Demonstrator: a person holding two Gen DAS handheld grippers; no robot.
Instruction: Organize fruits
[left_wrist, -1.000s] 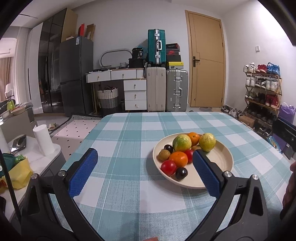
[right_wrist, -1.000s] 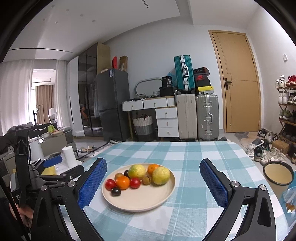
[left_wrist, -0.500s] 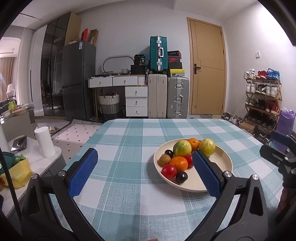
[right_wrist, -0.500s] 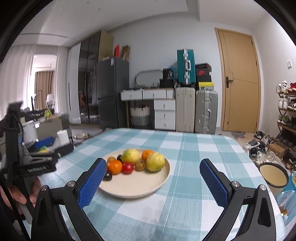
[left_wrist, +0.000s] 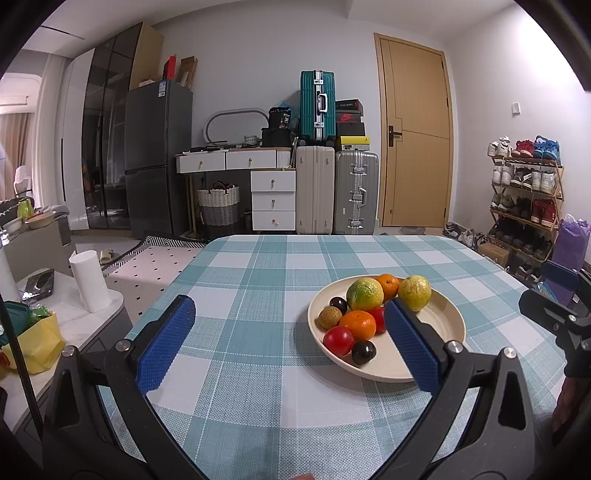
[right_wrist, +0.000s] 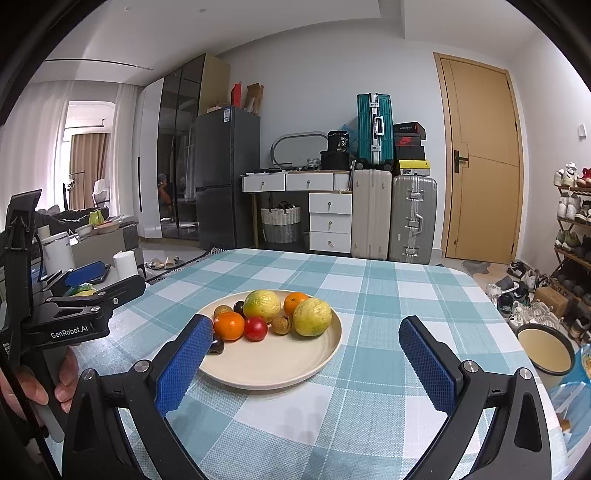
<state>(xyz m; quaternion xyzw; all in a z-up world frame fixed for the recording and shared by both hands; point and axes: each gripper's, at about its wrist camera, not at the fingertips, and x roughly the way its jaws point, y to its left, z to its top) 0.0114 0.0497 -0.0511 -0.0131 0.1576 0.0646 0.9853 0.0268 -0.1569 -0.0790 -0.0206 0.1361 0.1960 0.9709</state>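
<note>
**A:** Risk check. Biggest one: table (right_wrist: 388, 280) has a loose-looking checked cloth under the plate (right_wrist: 295, 369). Snag the cloth or nudge the rim and the whole load probably slides.

**B:** Agreed. Next: fruit is packed in a tight cluster on the plate's far-left half. Pull one and its neighbours likely roll. All of it round, nothing to stop it except the shallow rim.

**A:** Grippers?

**B:** Left gripper (left_wrist: 291, 343) jaws wide apart, nothing between them, hovering over the cloth left of the plate. Right gripper (right_wrist: 306, 365) same, spread wide, empty, plate sitting between its fingers in view.

**A:** Fruit, large to small?

**B:** Two yellow-green citrus (right_wrist: 312, 316), biggest, at the back. Two oranges, one near orange (right_wrist: 229, 325) in front. Red tomato (right_wrist: 255, 328), smooth skin, squeeze too hard and it may bruise. Brown round fruit (right_wrist: 281, 324) touching the citrus. Dark plum (left_wrist: 364, 352) at the front edge, smallest and glossy; probably slips out of a wide pinch.

**A:** Empty bowl (right_wrist: 546, 350) off the table's right edge. Possible target, can't tell.
</note>
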